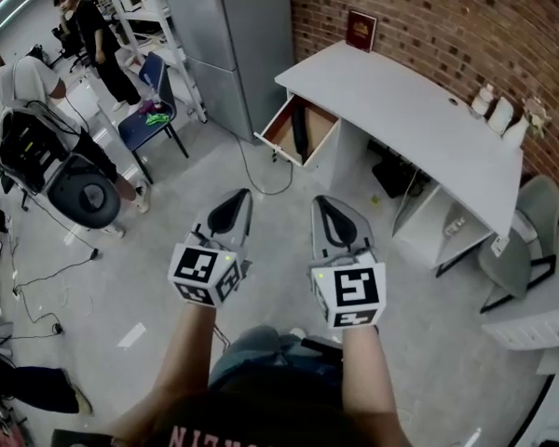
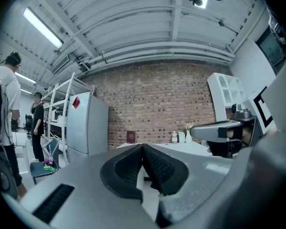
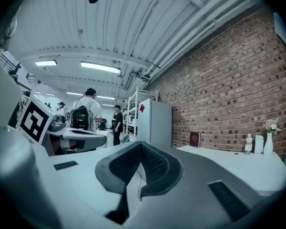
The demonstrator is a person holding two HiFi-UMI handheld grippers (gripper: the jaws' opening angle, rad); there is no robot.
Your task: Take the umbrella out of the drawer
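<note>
In the head view a white desk (image 1: 419,119) stands against the brick wall, and its left-hand drawer (image 1: 278,127) is pulled open. A dark, long umbrella (image 1: 301,131) lies inside the drawer. Both grippers are held out level over the grey floor, well short of the desk. My left gripper (image 1: 242,194) (image 2: 143,148) has its ribbed pads together with nothing between them. My right gripper (image 1: 319,199) (image 3: 141,144) is likewise shut and empty, and it points toward the drawer side of the desk.
A grey fridge (image 1: 233,35) stands left of the desk, beside a blue chair (image 1: 149,119). Two people are at the far left (image 1: 37,91). A cable (image 1: 252,170) trails on the floor below the drawer. A grey chair (image 1: 522,240) sits at the desk's right end; a maroon plaque (image 1: 361,31) and bottles (image 1: 498,112) are on top.
</note>
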